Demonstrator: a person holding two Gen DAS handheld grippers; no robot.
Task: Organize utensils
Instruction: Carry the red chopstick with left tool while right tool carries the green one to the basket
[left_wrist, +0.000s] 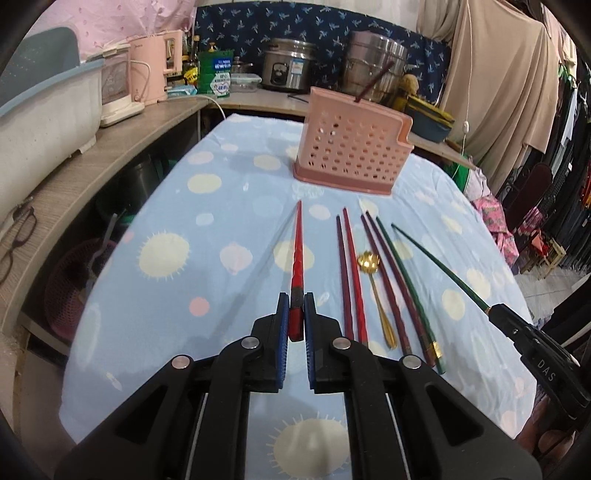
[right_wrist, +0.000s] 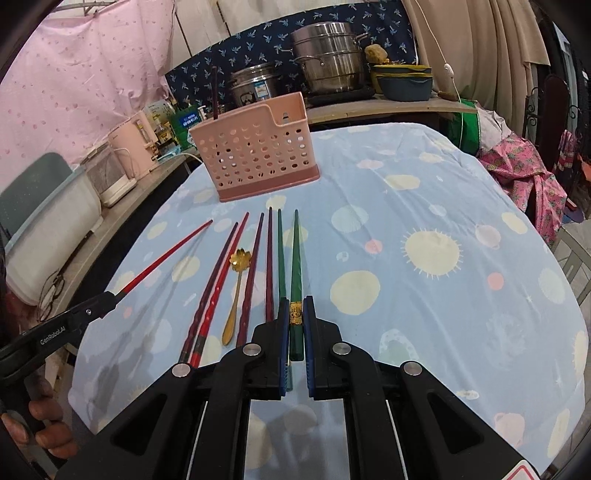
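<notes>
- Left wrist view: left tool (left_wrist: 296, 308) closed on the thick end of a red chopstick (left_wrist: 296, 254), its tip pointing at the pink holder (left_wrist: 351, 147). Likely light, stiff and glossy, so slippery; the ridged thick end is the best hold.
- Same view: five more chopsticks and a gold spoon (left_wrist: 375, 288) lie in a row on the desk (left_wrist: 166, 221); one dark stick already stands in the holder.
- Right wrist view: right tool (right_wrist: 295, 314) clamped on a green chopstick (right_wrist: 295, 273) at its gold band; its mate (right_wrist: 280, 254) lies just beside it.
</notes>
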